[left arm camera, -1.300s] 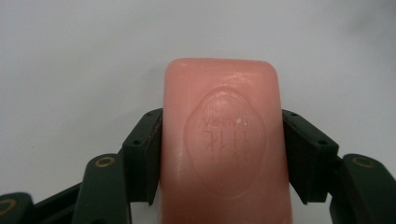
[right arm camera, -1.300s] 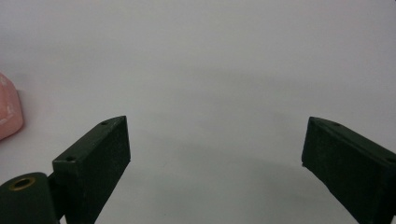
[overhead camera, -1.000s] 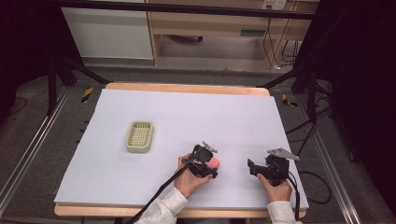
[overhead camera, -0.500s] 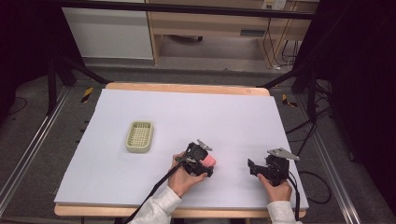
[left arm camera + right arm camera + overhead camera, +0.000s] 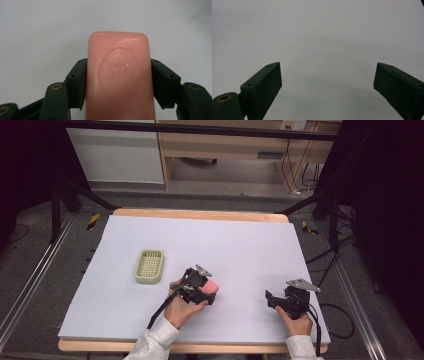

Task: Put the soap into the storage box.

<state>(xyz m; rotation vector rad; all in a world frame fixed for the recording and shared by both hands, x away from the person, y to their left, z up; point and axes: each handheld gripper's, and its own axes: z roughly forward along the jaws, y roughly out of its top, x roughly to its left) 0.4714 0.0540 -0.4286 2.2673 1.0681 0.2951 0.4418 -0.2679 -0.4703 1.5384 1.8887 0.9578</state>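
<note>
A pink bar of soap [image 5: 119, 75] with an oval stamp sits between the black pads of my left gripper [image 5: 119, 85], which press on both of its long sides. From above, the left gripper [image 5: 209, 292] holds the pink soap [image 5: 211, 286] just over the white table, right of a pale green slotted soap tray [image 5: 149, 266]. My right gripper [image 5: 270, 299] rests near the table's front right. Its jaws [image 5: 327, 85] stand wide apart over bare white surface, with nothing between them.
The white sheet [image 5: 240, 245] covers a wooden table whose front edge [image 5: 100, 345] runs just below both hands. Dark frame legs and cables stand beyond the table's sides; a wooden cabinet [image 5: 225, 145] stands behind.
My left hand has carried the soap leftward, toward the green tray, and a little upward. The right hand has kept still.
</note>
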